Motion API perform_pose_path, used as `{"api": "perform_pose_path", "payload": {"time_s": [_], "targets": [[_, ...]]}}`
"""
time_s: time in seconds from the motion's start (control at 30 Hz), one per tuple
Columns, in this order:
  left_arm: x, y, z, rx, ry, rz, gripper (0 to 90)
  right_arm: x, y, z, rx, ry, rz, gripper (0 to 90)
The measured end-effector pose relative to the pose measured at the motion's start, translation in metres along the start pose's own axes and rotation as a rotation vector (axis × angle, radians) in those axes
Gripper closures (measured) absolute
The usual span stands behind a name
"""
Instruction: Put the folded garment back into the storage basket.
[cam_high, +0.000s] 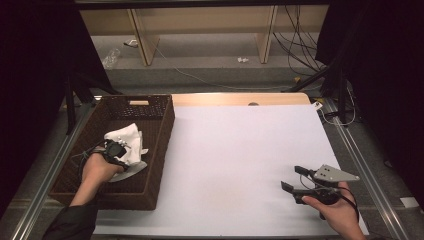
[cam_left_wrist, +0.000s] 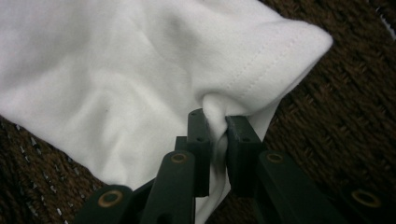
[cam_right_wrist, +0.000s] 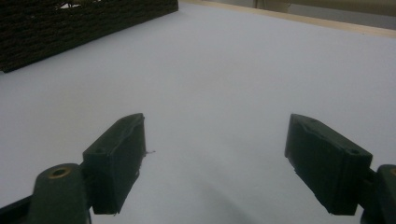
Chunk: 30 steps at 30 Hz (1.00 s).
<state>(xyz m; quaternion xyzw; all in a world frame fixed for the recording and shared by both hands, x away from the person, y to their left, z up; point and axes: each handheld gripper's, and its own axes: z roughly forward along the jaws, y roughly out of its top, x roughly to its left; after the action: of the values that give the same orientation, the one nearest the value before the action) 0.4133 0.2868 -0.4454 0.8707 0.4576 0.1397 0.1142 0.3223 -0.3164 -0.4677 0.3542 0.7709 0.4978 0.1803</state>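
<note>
A white cloth (cam_high: 127, 140) lies crumpled inside a dark brown woven basket (cam_high: 160, 145) at the table's left. My left gripper (cam_high: 116, 150) reaches into the basket and is shut on a fold of the white cloth (cam_left_wrist: 140, 84); the left gripper (cam_left_wrist: 217, 126) pinches the fabric near a stitched hem, with the basket's weave (cam_left_wrist: 345, 121) beneath. At the table's front right, my right gripper (cam_high: 294, 177) hovers low over the white table sheet (cam_high: 240, 150), held in a hand. The right gripper (cam_right_wrist: 215, 154) is open, its jaws wide apart with nothing between them.
The basket's wall (cam_right_wrist: 70, 28) stands far left in the right gripper view. A wooden table edge (cam_high: 240, 99) runs along the back, and metal rails (cam_high: 360, 170) border both sides. Cables and shelf legs (cam_high: 265, 40) lie on the floor beyond.
</note>
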Motion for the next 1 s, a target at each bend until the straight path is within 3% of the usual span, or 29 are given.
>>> {"api": "perform_pose_path", "payload": {"time_s": [0.47, 0.9, 1.0], "targets": [[0.0054, -0.0052, -0.0007, 0.01, -0.004, -0.013, 80.9, -0.0001, 0.0002, 0.0001, -0.001, -0.001, 0.001, 21.4], [0.0076, -0.0062, -0.001, 0.028, -0.007, -0.002, 80.8, 0.0, 0.0001, 0.0006, -0.001, 0.0, 0.001, 21.4], [0.0059, -0.0048, -0.0009, 0.029, -0.011, 0.003, 77.4, 0.0, 0.0003, 0.0007, 0.001, 0.001, -0.004, 21.4]]}}
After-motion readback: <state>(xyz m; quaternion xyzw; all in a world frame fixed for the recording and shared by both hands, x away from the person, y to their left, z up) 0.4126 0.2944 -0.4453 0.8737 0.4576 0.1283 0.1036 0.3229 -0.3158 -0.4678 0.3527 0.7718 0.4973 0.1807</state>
